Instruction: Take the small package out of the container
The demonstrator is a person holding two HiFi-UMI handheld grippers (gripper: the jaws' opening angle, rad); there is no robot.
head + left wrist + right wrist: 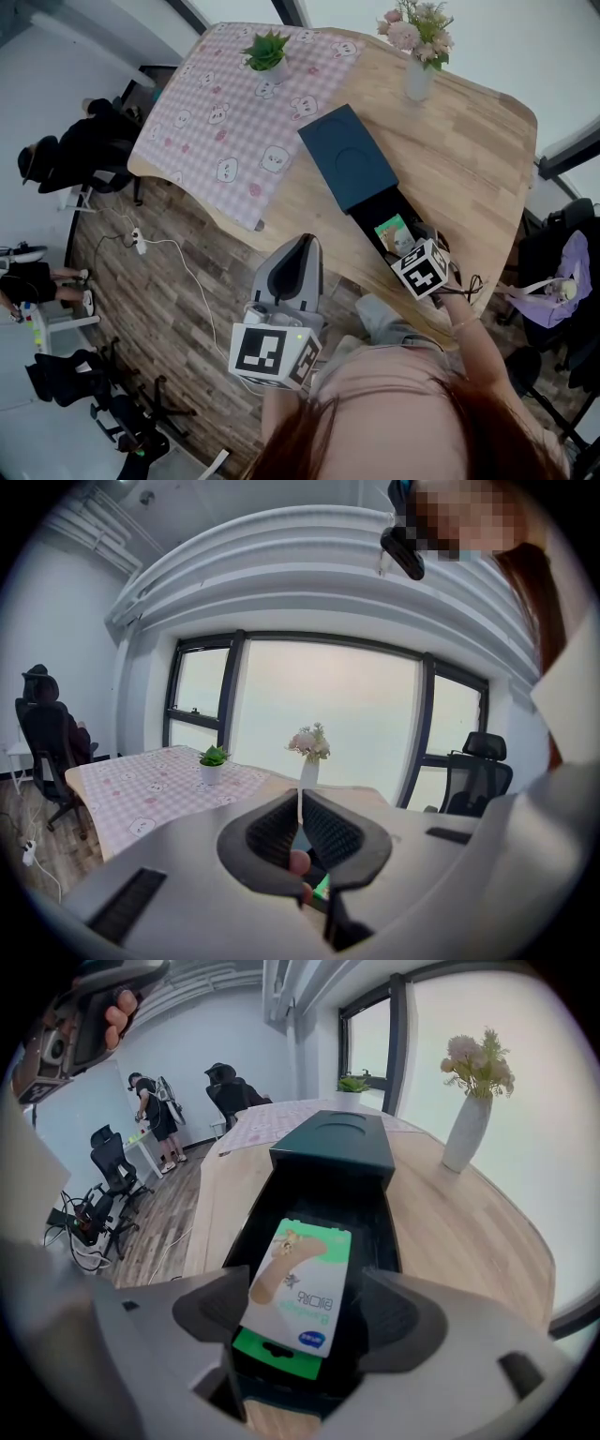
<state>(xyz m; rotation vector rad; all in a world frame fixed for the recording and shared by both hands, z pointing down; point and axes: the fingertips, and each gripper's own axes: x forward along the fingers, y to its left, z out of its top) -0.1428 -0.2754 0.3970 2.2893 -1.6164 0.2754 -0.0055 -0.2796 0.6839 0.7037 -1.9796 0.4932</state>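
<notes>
Right claw (300, 1309), released and spread wide, straddles the small package (298, 1274) lying in the dark container (330, 1152) on the worktop (487, 1232).

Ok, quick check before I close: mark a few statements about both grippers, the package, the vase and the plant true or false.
1. The right gripper has its jaws apart, one on each side of the small package. True.
2. The small package lies on the table outside the container. False: it is still inside the open dark container.
3. The left gripper is clamped on the container. False: its jaws are together on nothing, held short of the table's edge.
4. The vase of flowers stands upright on the bare wood. True.
5. The potted plant stands on the pink checked cloth. True.
</notes>
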